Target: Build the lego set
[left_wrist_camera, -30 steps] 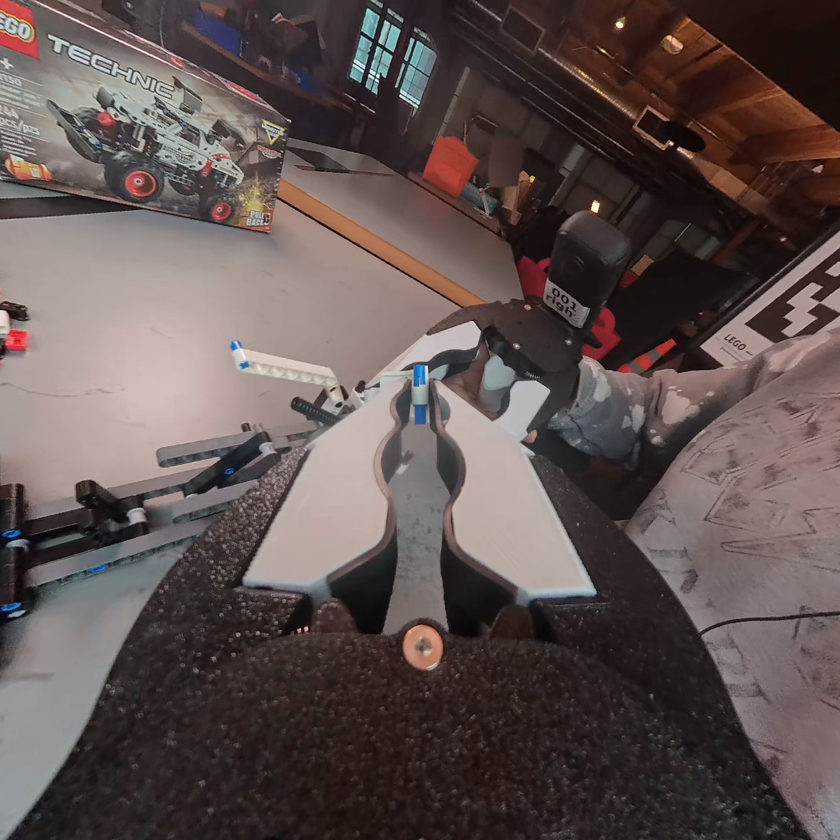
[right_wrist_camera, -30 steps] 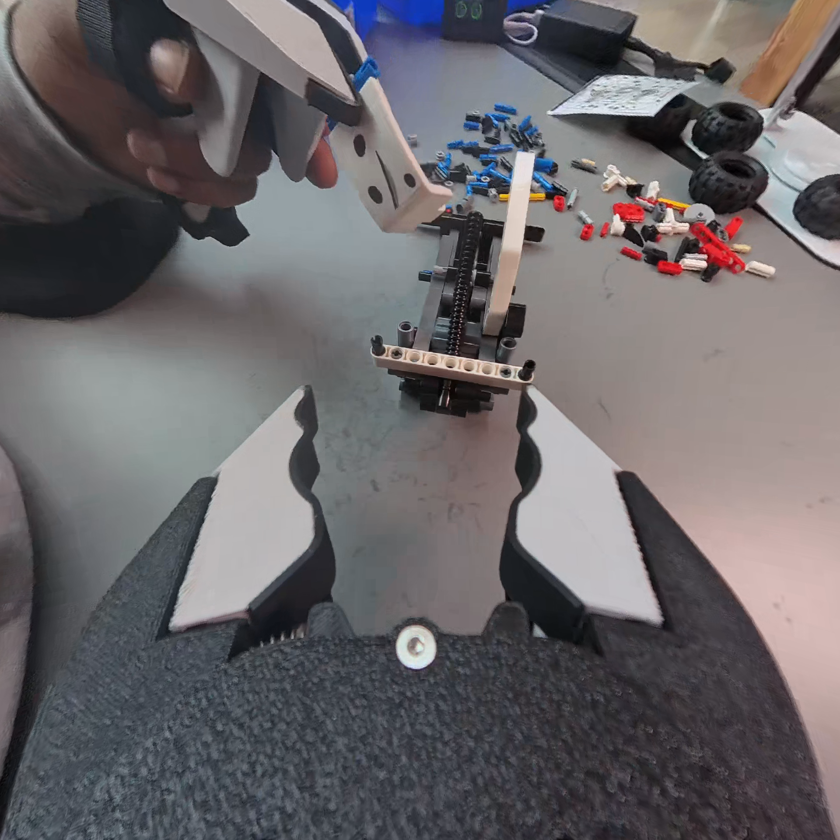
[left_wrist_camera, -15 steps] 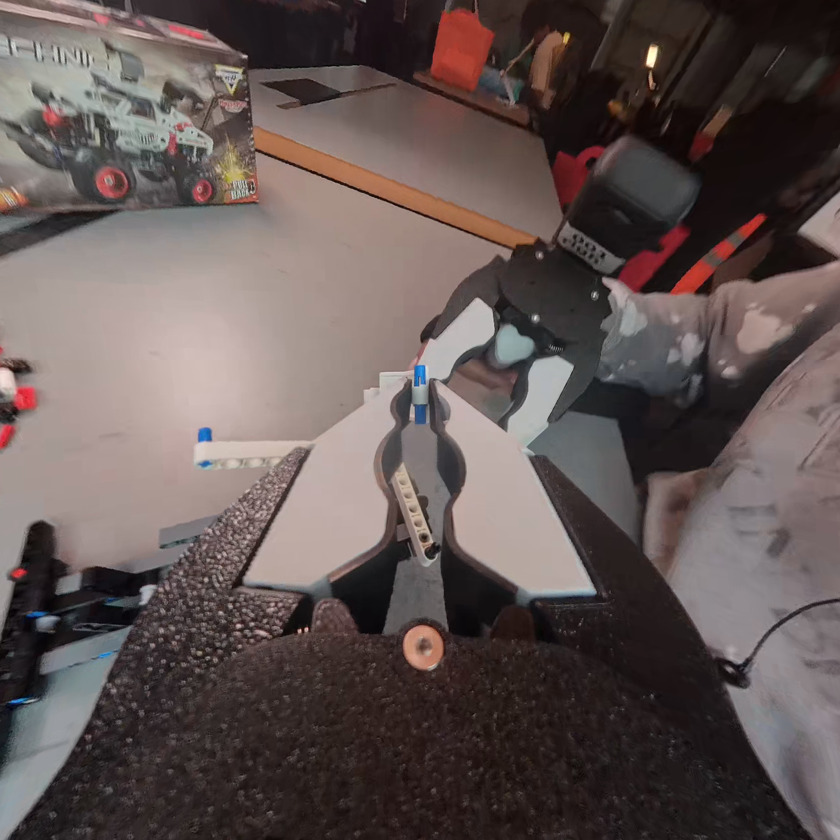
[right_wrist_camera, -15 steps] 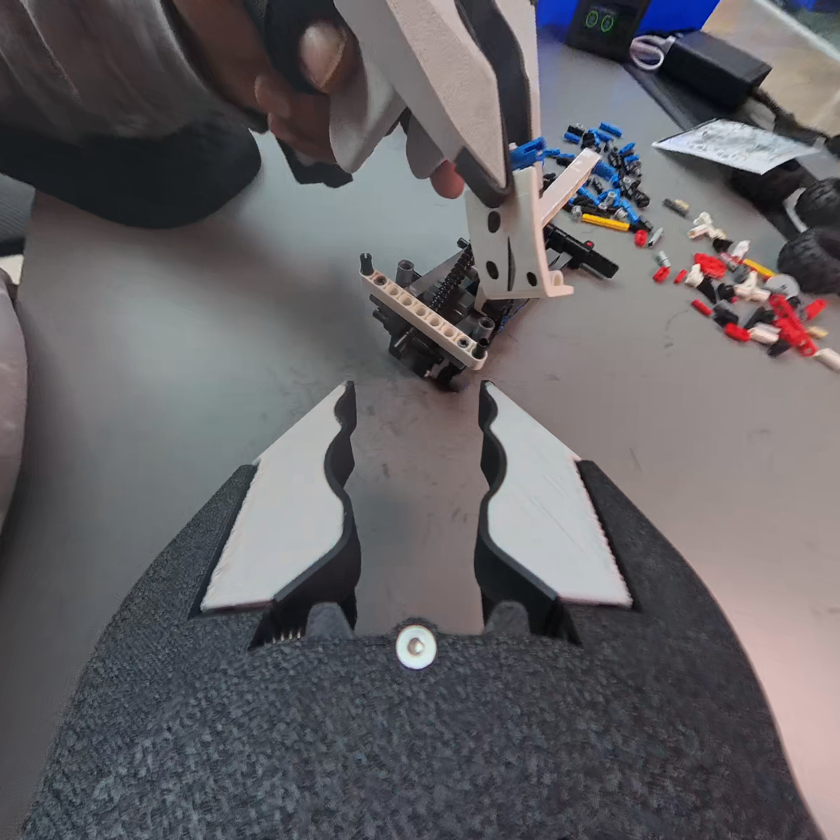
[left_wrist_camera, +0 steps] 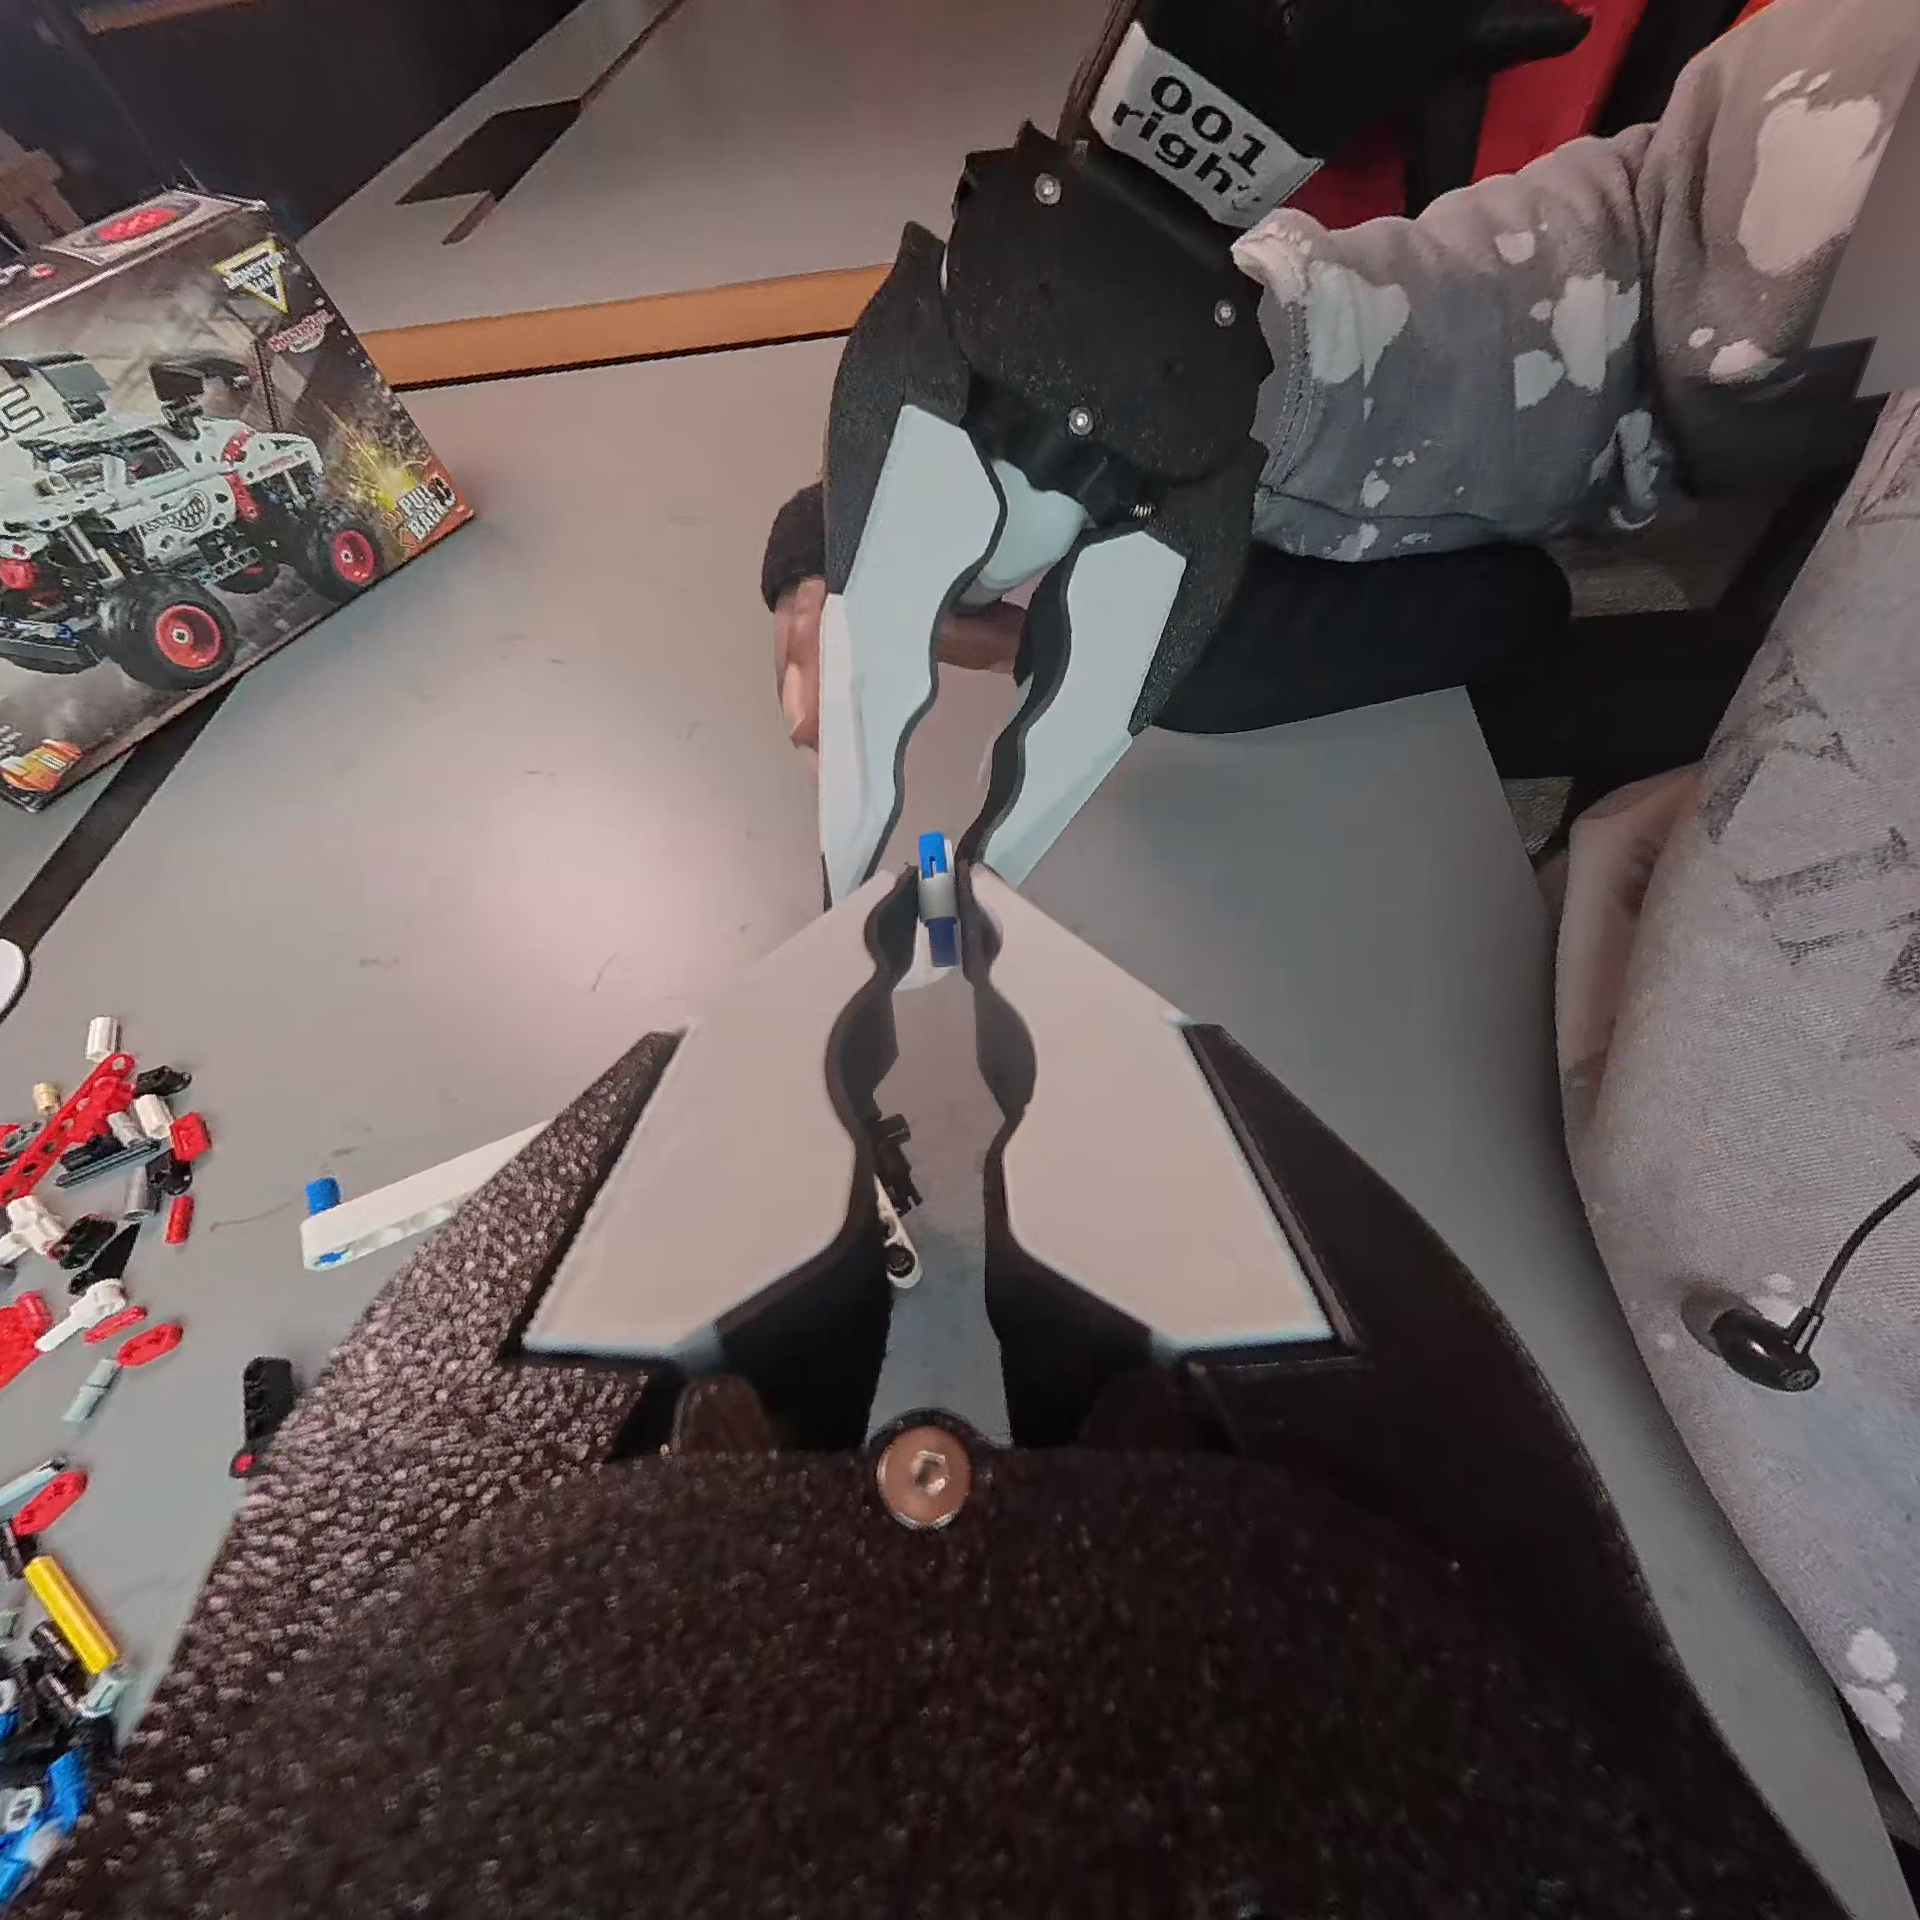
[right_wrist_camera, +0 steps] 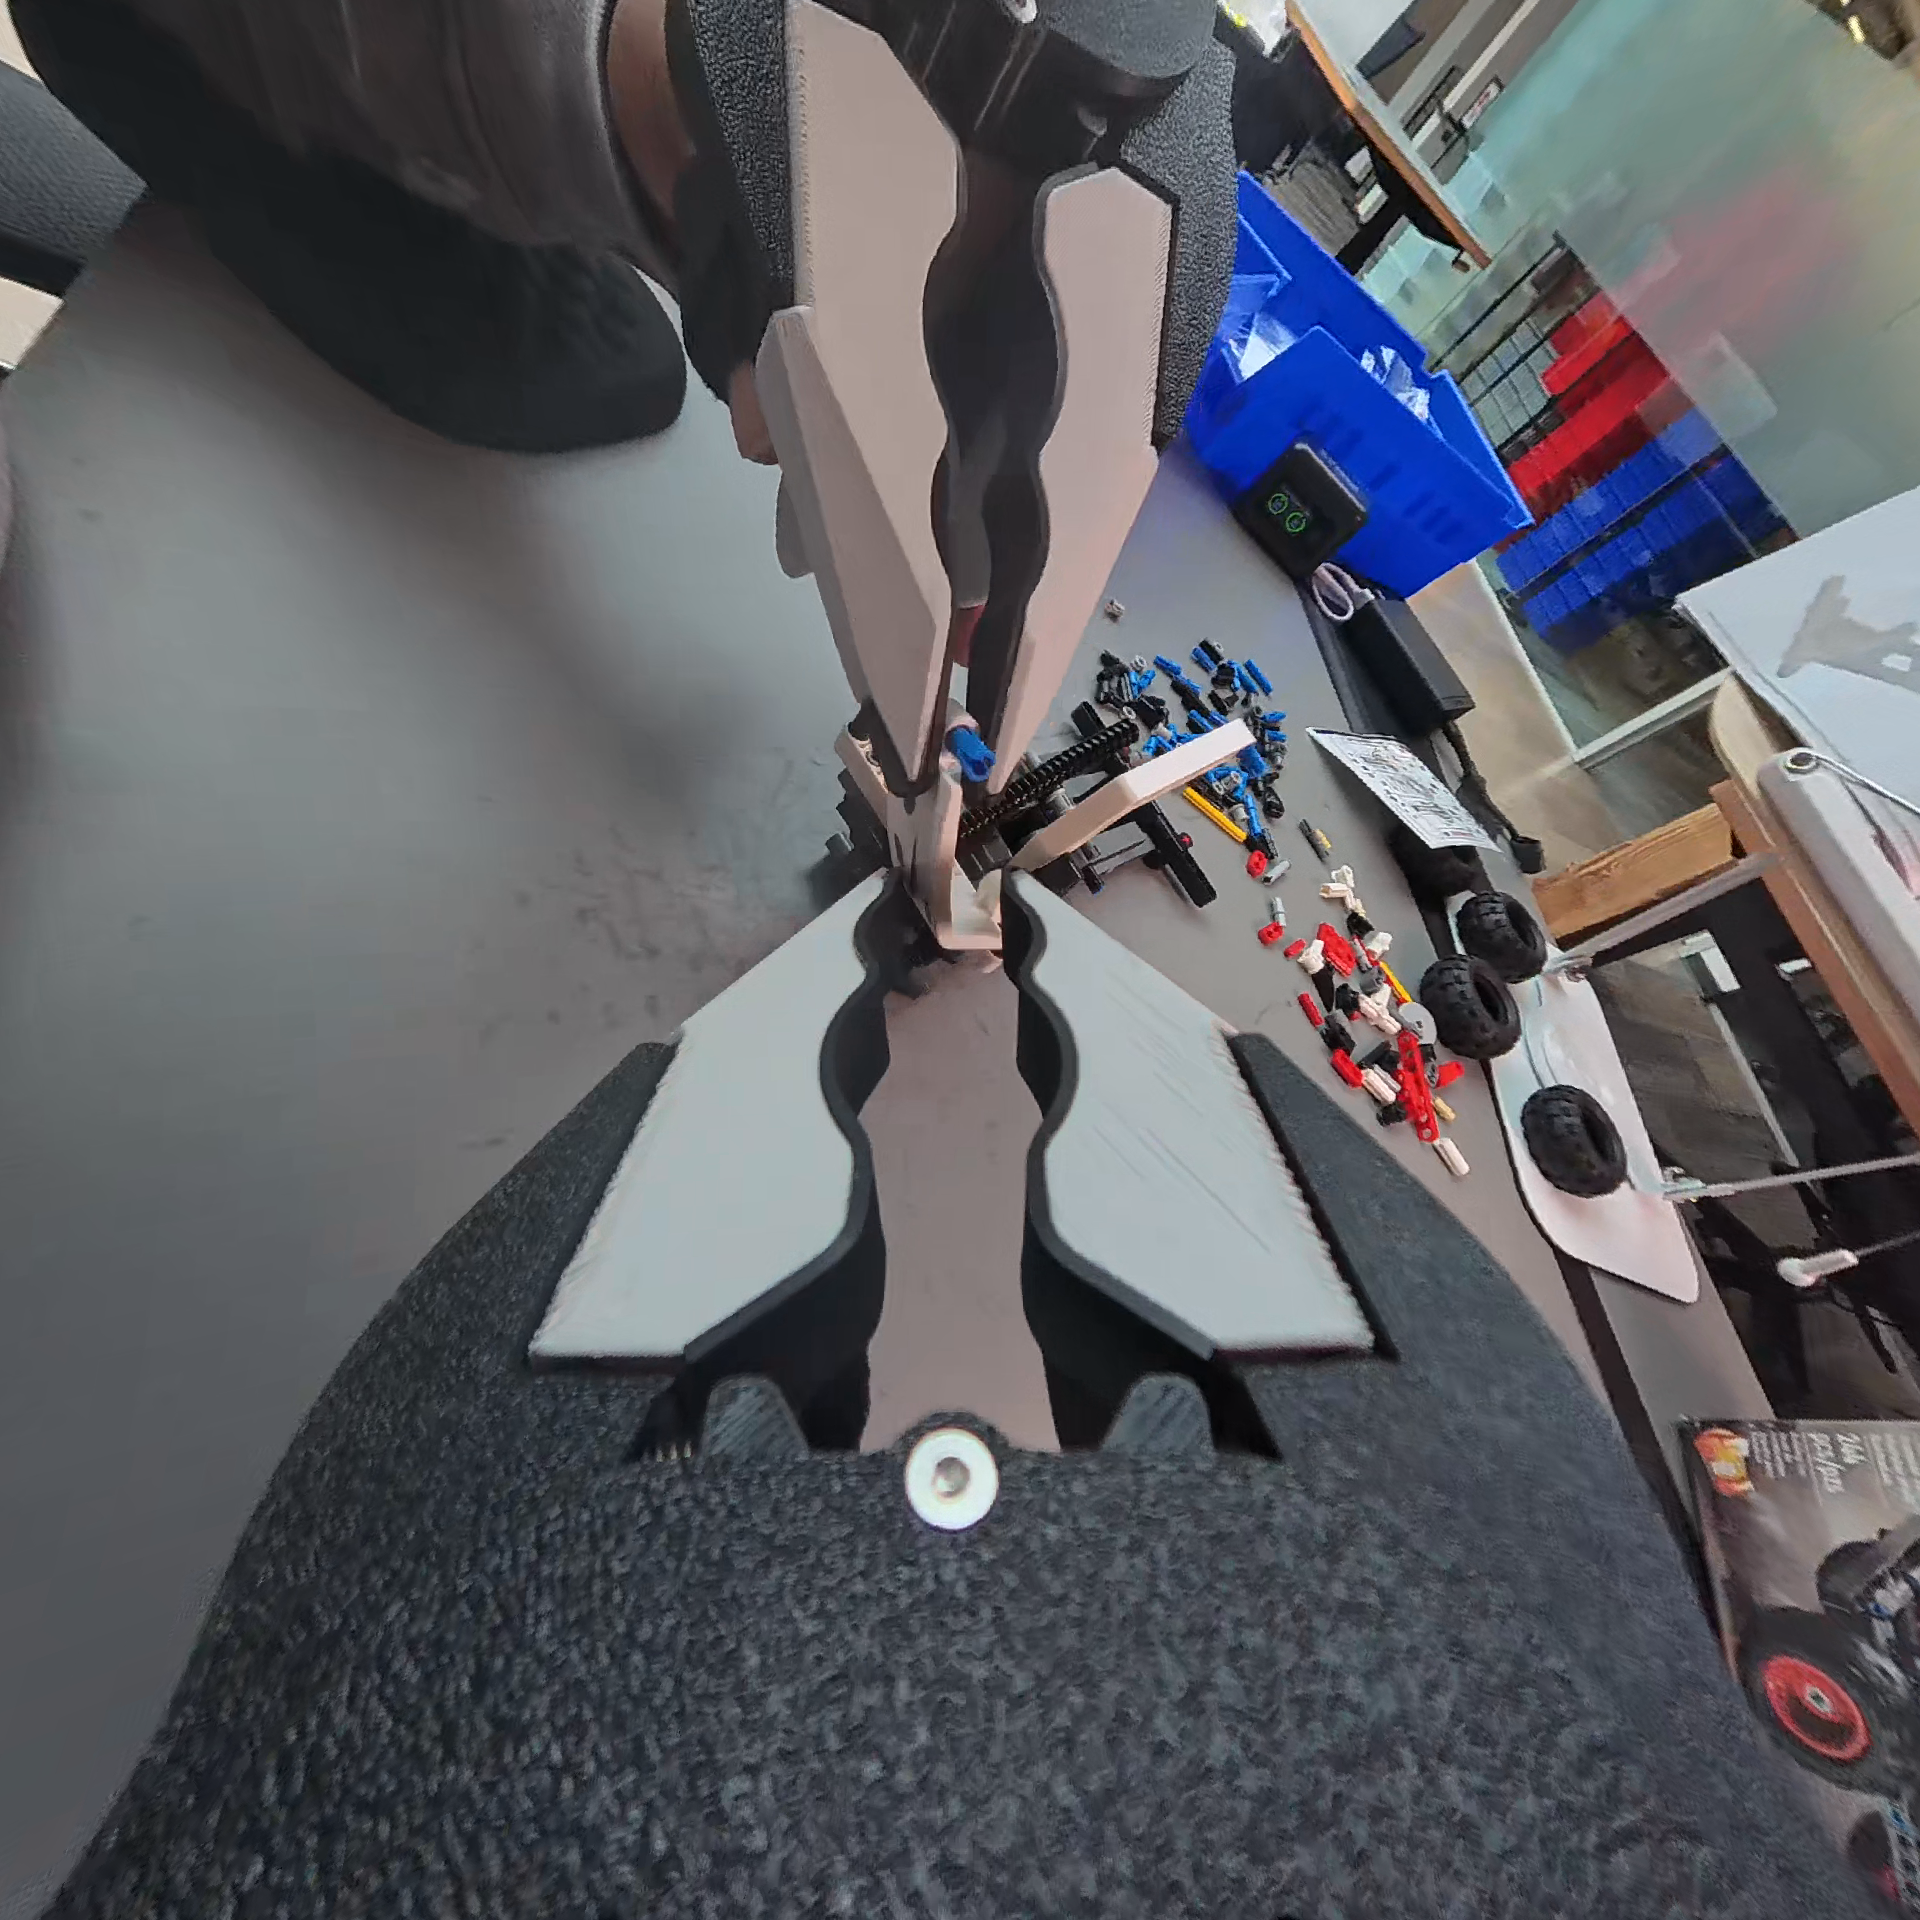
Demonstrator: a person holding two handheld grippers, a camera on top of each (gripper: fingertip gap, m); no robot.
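Observation:
My left gripper is shut on a white panel piece with a blue pin. In the right wrist view it comes down from above and holds the white panel upright against the front of the black chassis. My right gripper has narrowed to a small gap around the panel's lower end and the chassis front. It also shows in the left wrist view, tip to tip with the left one. A long white beam stands up from the chassis, and its blue-pinned end shows in the left wrist view.
Loose red, white and black parts and blue and black pins lie right of the chassis. Black tyres, an instruction sheet and blue bins are farther right. The set's box stands far left. My two grippers' fingertips are within a few centimetres of each other.
The left gripper brought the white panel down onto the chassis front. The right gripper moved in to the chassis, rolled over, and closed from wide open to a narrow gap.

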